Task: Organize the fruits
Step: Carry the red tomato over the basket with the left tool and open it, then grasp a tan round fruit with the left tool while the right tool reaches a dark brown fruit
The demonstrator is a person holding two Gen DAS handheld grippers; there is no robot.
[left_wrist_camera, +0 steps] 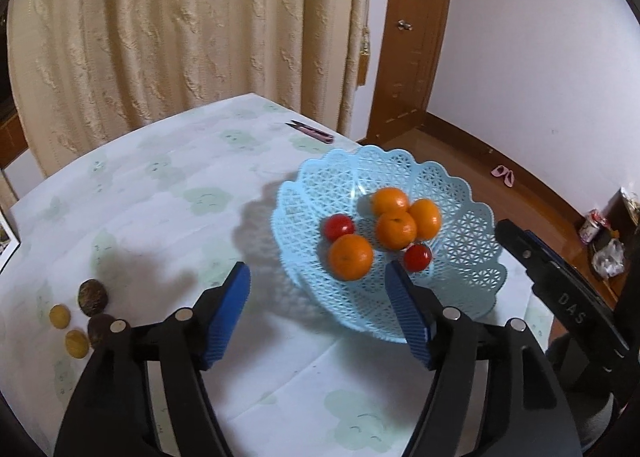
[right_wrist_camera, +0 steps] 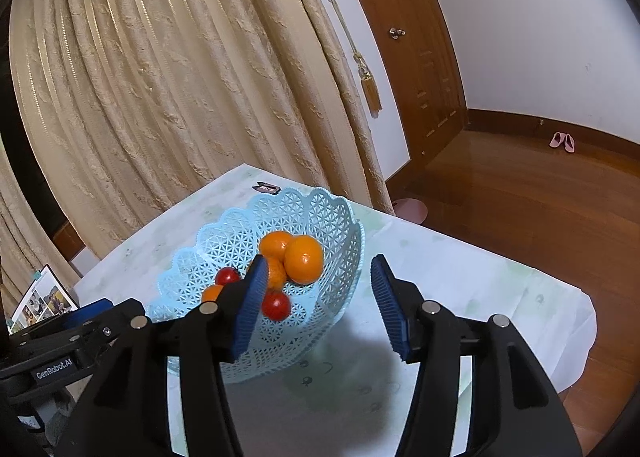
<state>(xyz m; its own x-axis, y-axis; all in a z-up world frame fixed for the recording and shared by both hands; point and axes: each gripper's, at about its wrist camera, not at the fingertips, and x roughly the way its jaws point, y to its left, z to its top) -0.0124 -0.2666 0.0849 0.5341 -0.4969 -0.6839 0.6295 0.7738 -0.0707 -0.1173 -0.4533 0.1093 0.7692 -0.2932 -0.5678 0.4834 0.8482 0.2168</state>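
Note:
A light blue lattice basket (left_wrist_camera: 460, 257) stands on the table and holds several oranges (left_wrist_camera: 351, 257) and two red tomatoes (left_wrist_camera: 338, 226). My left gripper (left_wrist_camera: 318, 277) is open and empty, hovering above the basket's near left rim. At the table's left lie two small yellow fruits (left_wrist_camera: 59, 315) and two dark brown round fruits (left_wrist_camera: 93, 297). In the right wrist view the basket (right_wrist_camera: 224, 233) shows with oranges (right_wrist_camera: 304, 260) and a tomato (right_wrist_camera: 276, 305). My right gripper (right_wrist_camera: 318, 285) is open and empty over the basket's right rim.
The table wears a white cloth with pale green prints (left_wrist_camera: 168, 193). A small pink-handled snipper (left_wrist_camera: 312, 129) lies near the far edge. A beige curtain (left_wrist_camera: 180, 25) hangs behind. A photo booklet (right_wrist_camera: 42, 303) sits at the left. Wooden floor (right_wrist_camera: 520, 209) lies to the right.

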